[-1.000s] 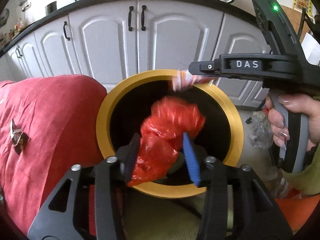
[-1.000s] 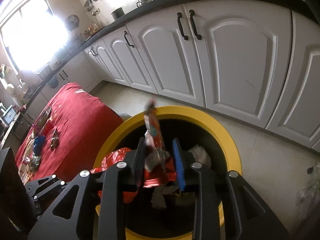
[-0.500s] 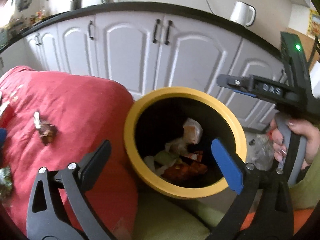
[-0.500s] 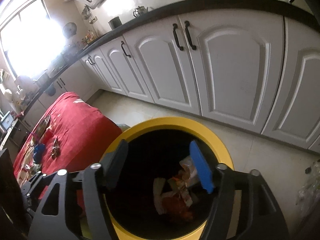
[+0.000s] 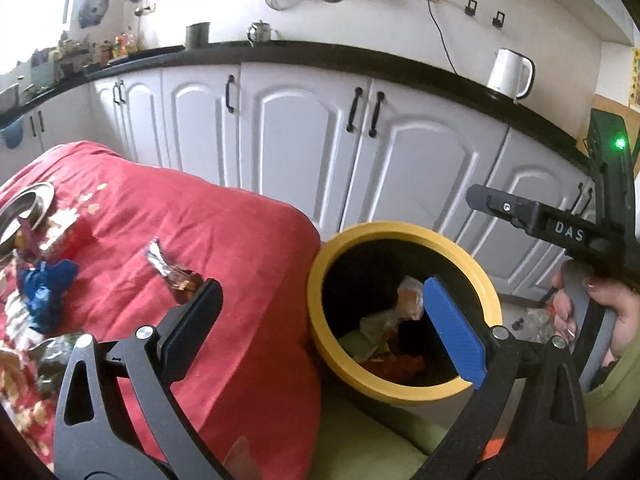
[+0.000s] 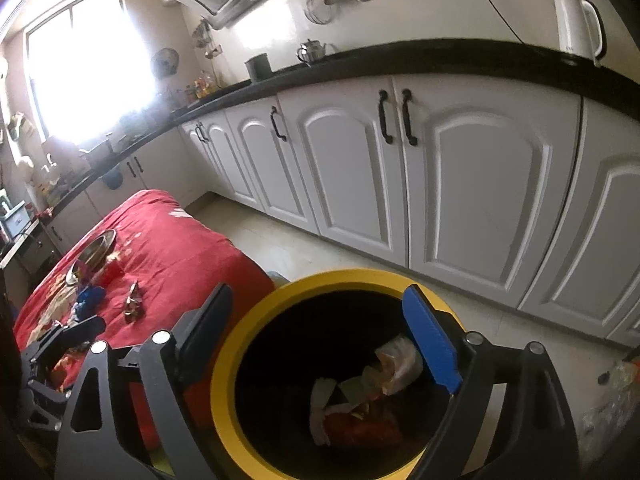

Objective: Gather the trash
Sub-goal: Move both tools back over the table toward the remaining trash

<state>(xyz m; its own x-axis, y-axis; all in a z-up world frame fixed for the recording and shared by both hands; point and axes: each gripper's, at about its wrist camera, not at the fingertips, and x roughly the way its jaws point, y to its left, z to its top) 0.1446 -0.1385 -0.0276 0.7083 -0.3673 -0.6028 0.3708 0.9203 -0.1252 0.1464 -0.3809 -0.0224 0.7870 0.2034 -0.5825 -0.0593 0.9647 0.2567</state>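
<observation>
A kitchen with white cabinets (image 5: 304, 152) behind, a table under a red cloth (image 5: 224, 248) to the left of the fingers, and a yellow-rimmed bin (image 5: 404, 232) with a dark inside standing ahead of both grippers. A second ago each gripper held trash over this bin, a red crumpled bag in the left and a wrapper in the right; both pieces now lie at the bottom among the trash in the bin (image 6: 360, 404), below and beyond the fingertips. The left gripper (image 5: 320, 328) stands spread wide with nothing between its fingers, and its view has swung toward the table. The right gripper (image 6: 320, 344) is above the bin mouth, its jaws opening, with nothing between them. That drop looks finished, so the next step is likely another pick. More trash waits on the cloth, beyond the left gripper's left finger: a silver and brown wrapper (image 5: 172, 268), and further left a blue crumpled piece (image 5: 48, 284), near a metal plate (image 5: 28, 208)
</observation>
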